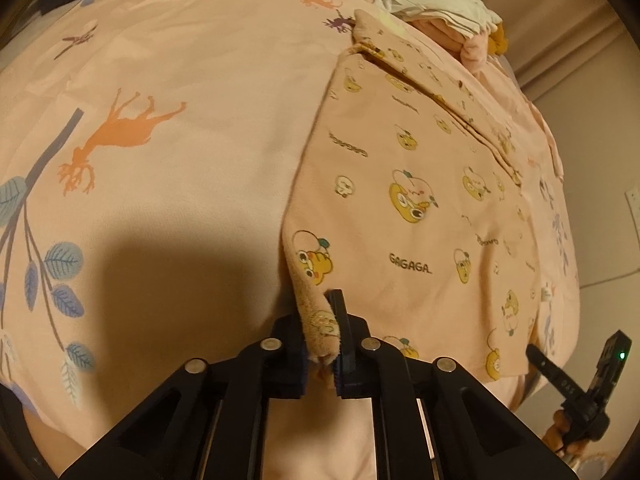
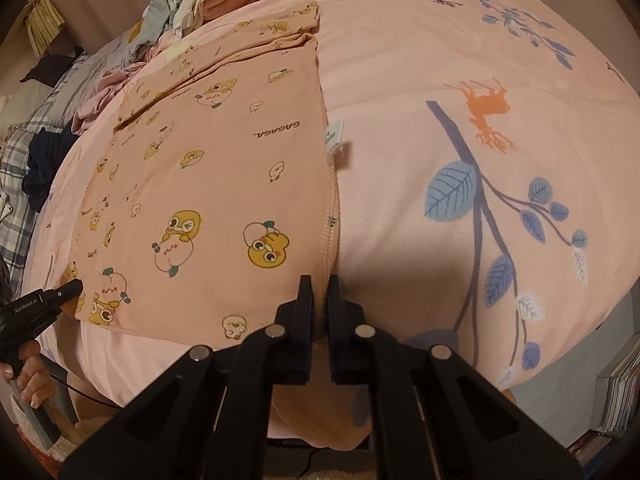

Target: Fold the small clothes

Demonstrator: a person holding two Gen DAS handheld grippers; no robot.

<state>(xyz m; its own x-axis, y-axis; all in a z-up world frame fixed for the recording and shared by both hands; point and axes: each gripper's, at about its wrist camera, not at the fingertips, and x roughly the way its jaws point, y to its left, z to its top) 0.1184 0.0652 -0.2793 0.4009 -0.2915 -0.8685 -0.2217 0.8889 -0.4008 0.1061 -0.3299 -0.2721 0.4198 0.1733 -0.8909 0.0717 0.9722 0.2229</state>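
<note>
I hold my left gripper [image 1: 326,332] clamped on the near left corner of the peach cartoon-print garment [image 1: 408,184], and the cloth is bunched thick between the jaws. My right gripper [image 2: 319,304] is closed on the near right corner, along the stitched side seam. The garment lies flat on the pink bedsheet [image 1: 180,92], its sleeves already folded in, with the pile of unsorted clothes [image 2: 192,8] beyond its far end.

The risk I see is in the lift. My left side has a fat roll of fabric and my right only a thin edge, so the right corner may slip out. I may also have pinched the sheet under the seam, since both are close in colour and I cannot tell. If my hands rise unevenly, the folded sleeves could fall open. The white care label [image 2: 335,138] may stick out after the fold.
</note>
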